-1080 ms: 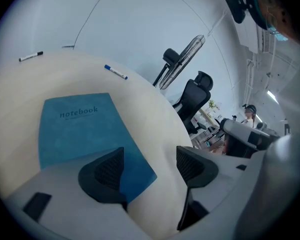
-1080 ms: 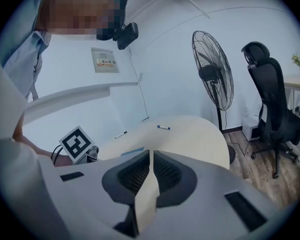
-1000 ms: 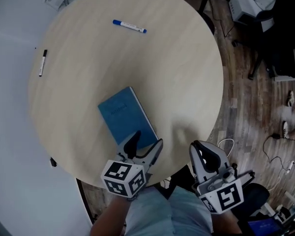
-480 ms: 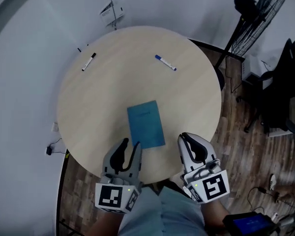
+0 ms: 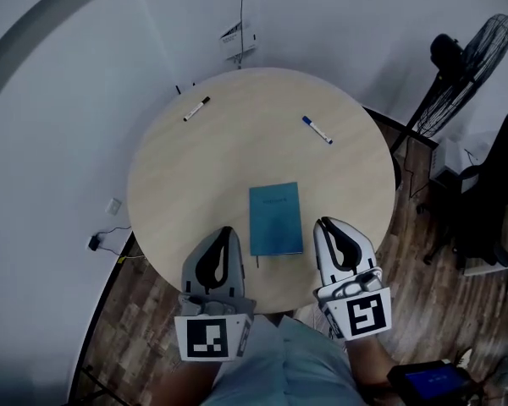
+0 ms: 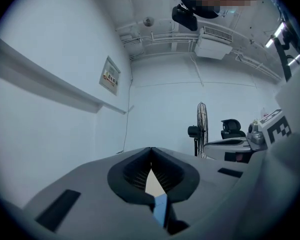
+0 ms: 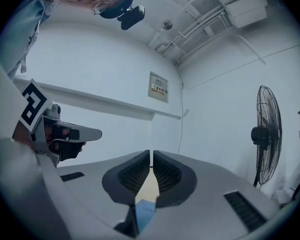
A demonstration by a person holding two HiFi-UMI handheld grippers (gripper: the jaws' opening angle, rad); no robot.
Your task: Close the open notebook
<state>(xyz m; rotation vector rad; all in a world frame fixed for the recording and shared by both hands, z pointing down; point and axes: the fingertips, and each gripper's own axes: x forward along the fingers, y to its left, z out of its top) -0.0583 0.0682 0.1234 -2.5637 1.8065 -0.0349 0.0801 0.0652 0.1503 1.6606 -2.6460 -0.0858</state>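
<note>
The blue notebook (image 5: 276,218) lies closed and flat on the round wooden table (image 5: 195,184), near its front edge. Both grippers are held up above that edge, apart from the book. My left gripper (image 5: 223,232) is to the left of the notebook, its jaws shut with nothing between them. My right gripper (image 5: 323,225) is to the book's right, also shut and empty. In the left gripper view the left gripper (image 6: 151,151) points level and a sliver of the notebook (image 6: 160,209) shows below its pads. The right gripper view shows the right gripper (image 7: 151,154) and the notebook (image 7: 144,211) the same way.
A black marker (image 5: 196,108) lies at the table's far left and a blue-capped marker (image 5: 317,129) at its far right. A standing fan (image 5: 466,66) and an office chair (image 5: 491,201) stand on the wooden floor to the right. White walls are behind and to the left.
Both grippers have lifted up off the table and now point level. The left jaws went from wide open to shut. The head view has pulled back, and the notebook stays closed.
</note>
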